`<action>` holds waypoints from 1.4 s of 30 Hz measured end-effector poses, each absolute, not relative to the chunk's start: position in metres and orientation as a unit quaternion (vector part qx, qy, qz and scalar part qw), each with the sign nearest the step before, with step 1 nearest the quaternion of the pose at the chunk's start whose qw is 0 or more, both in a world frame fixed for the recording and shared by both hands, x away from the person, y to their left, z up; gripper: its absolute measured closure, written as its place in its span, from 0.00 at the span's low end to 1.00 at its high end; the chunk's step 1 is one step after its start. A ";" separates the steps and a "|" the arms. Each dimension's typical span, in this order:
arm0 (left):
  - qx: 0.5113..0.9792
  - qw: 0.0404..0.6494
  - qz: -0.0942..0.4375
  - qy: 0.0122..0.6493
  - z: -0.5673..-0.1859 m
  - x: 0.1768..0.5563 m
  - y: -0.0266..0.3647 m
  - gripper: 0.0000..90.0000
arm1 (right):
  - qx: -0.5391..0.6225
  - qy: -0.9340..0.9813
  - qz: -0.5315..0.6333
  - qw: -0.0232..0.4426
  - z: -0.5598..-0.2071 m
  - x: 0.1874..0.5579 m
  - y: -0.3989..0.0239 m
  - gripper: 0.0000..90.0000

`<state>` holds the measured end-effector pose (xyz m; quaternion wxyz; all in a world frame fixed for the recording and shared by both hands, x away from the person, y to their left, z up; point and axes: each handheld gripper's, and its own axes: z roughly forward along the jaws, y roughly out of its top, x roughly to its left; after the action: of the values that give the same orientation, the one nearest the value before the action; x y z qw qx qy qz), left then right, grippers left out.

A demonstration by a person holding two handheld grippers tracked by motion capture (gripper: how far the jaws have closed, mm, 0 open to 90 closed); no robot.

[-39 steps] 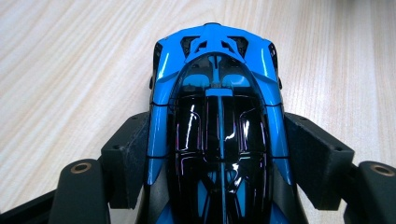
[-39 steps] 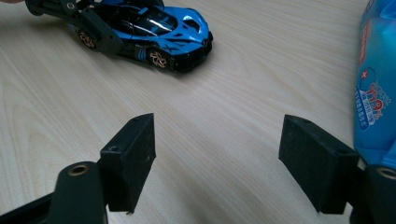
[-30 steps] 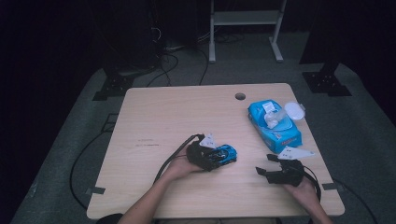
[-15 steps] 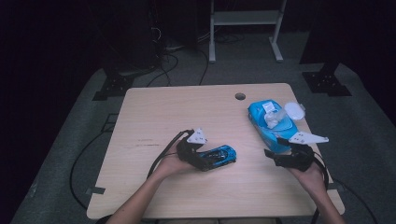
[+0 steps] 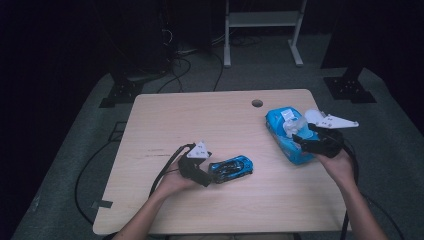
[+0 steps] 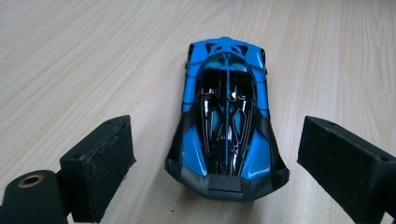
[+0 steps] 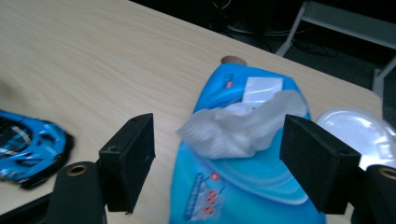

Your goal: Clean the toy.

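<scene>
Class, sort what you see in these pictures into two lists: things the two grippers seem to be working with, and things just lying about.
Seemingly in the job:
- blue toy car, between the open left gripper's jaws
- blue wipes pack
- wipe sticking out of it, between the open right gripper's jaws

Lying about:
- clear lid beside the pack
- white frame behind the table

Your small toy car [image 6: 226,126] at frame centre: bright blue body, glossy black roof. Soft plastic wipes pack [image 7: 243,186], lower right: sky blue, white label, red print; crumpled white wipe [image 7: 243,126] protruding. Light wood-grain tabletop [image 5: 200,120]; matte black jaw pads.
</scene>
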<state>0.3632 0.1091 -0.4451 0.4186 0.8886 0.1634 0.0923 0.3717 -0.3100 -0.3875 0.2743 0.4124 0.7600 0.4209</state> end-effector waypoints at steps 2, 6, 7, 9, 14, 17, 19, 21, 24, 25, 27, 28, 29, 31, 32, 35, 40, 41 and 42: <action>0.891 0.415 0.094 0.159 -0.446 0.362 0.109 0.11 | 0.417 0.760 0.409 0.285 -0.385 0.384 -0.312 0.28; 0.889 0.419 0.100 0.157 -0.445 0.360 0.108 0.11 | 0.428 0.761 0.394 0.288 -0.389 0.399 -0.313 0.29; 0.888 0.421 0.100 0.156 -0.445 0.360 0.107 0.11 | 0.428 0.761 0.394 0.288 -0.389 0.399 -0.313 0.29; 0.888 0.420 0.106 0.153 -0.445 0.360 0.106 0.11 | 0.428 0.758 0.395 0.293 -0.392 0.404 -0.310 0.30; 0.885 0.426 0.103 0.157 -0.447 0.360 0.105 0.11 | 0.434 0.770 0.369 0.288 -0.412 0.422 -0.300 0.34; 0.885 0.426 0.101 0.158 -0.449 0.361 0.106 0.11 | 0.435 0.772 0.363 0.287 -0.418 0.427 -0.297 0.38; 0.886 0.425 0.101 0.158 -0.449 0.361 0.106 0.11 | 0.442 0.773 0.353 0.288 -0.424 0.431 -0.295 0.45; 0.886 0.424 0.102 0.157 -0.449 0.360 0.107 0.11 | 0.449 0.772 0.345 0.290 -0.427 0.434 -0.294 0.60; 0.887 0.422 0.106 0.156 -0.449 0.360 0.108 0.11 | 0.467 0.762 0.349 0.283 -0.427 0.434 -0.297 0.81; 0.887 0.421 0.107 0.156 -0.448 0.360 0.109 0.11 | 0.469 0.760 0.353 0.279 -0.426 0.434 -0.299 0.86; 0.886 0.421 0.108 0.159 -0.448 0.360 0.110 0.11 | 0.473 0.756 0.358 0.277 -0.423 0.432 -0.301 0.89; 0.887 0.420 0.111 0.159 -0.448 0.360 0.110 0.11 | 0.469 0.752 0.373 0.274 -0.415 0.427 -0.305 0.91; 0.887 0.419 0.113 0.159 -0.448 0.360 0.110 0.11 | 0.469 0.752 0.373 0.274 -0.415 0.427 -0.305 0.91; 0.887 0.418 0.116 0.158 -0.448 0.361 0.111 0.11 | 0.462 0.748 0.388 0.277 -0.406 0.419 -0.307 0.91; 0.887 0.418 0.118 0.158 -0.448 0.361 0.111 0.11 | 0.457 0.744 0.402 0.275 -0.401 0.414 -0.307 0.91; 0.886 0.418 0.122 0.160 -0.448 0.361 0.111 0.11 | 0.435 0.734 0.444 0.274 -0.381 0.393 -0.305 0.91; 0.887 0.415 0.122 0.163 -0.450 0.362 0.111 0.11 | 0.369 0.744 0.499 0.246 -0.359 0.353 -0.283 0.91; 0.884 0.421 0.122 0.164 -0.451 0.361 0.111 0.11 | 0.354 0.754 0.503 0.230 -0.358 0.345 -0.273 0.91; 0.883 0.424 0.116 0.166 -0.451 0.360 0.112 0.11 | 0.333 0.768 0.509 0.201 -0.360 0.334 -0.257 0.91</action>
<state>0.3602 0.1116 -0.4509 0.4239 0.8828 0.1655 0.1164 0.3345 -0.2573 -0.3604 0.2006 0.3329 0.7677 0.5095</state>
